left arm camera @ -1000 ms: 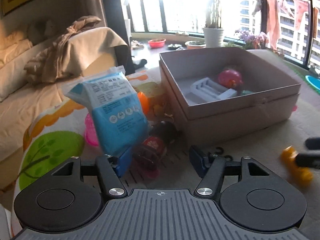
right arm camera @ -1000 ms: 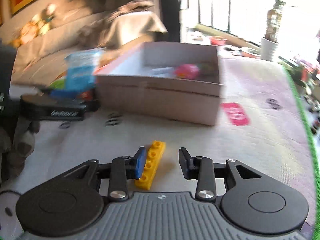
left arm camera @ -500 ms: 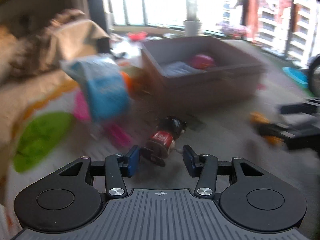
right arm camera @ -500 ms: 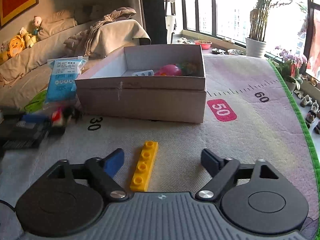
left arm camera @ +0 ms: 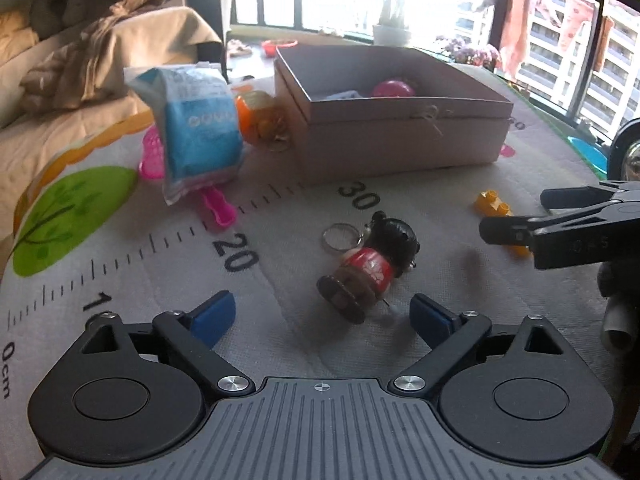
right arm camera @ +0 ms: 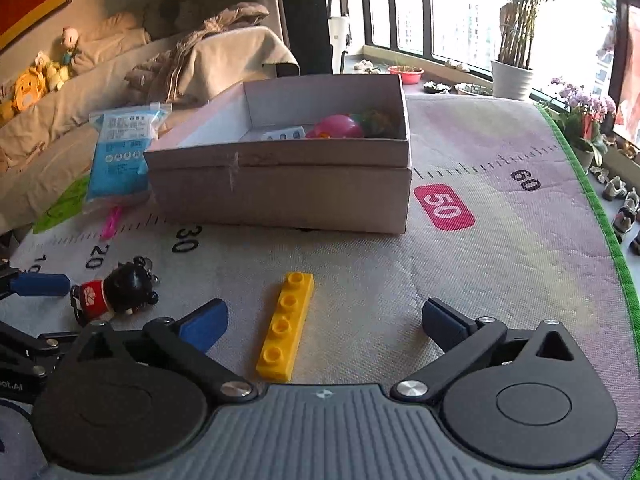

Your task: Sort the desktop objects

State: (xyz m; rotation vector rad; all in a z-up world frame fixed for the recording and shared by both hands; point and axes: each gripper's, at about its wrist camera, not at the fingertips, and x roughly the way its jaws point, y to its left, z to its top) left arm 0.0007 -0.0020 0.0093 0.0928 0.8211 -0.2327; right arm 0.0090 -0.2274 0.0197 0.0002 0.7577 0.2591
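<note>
In the left wrist view, the left gripper (left arm camera: 322, 314) has its blue-padded fingers spread wide above the printed mat (left arm camera: 280, 216). A small doll keychain (left arm camera: 370, 266) with a black head and red body lies on its side between and just ahead of the fingertips, touching neither; its metal ring (left arm camera: 340, 237) rests on the mat beside the head. Farther back stands the open cardboard box (left arm camera: 400, 136), holding a pink ball (left arm camera: 393, 89). A blue packet (left arm camera: 200, 136) leans to the box's left, over a pink plastic piece (left arm camera: 218, 208). The right gripper (left arm camera: 560, 224) enters from the right, above a yellow brick (left arm camera: 492, 204).

In the right wrist view, the right gripper (right arm camera: 324, 320) is also spread wide. The yellow brick (right arm camera: 286, 326) lies flat on the mat between the fingers, nearer the left one, touching neither. The doll keychain (right arm camera: 118, 292) lies to the left, by the left gripper's blue pad (right arm camera: 38, 284).
</note>
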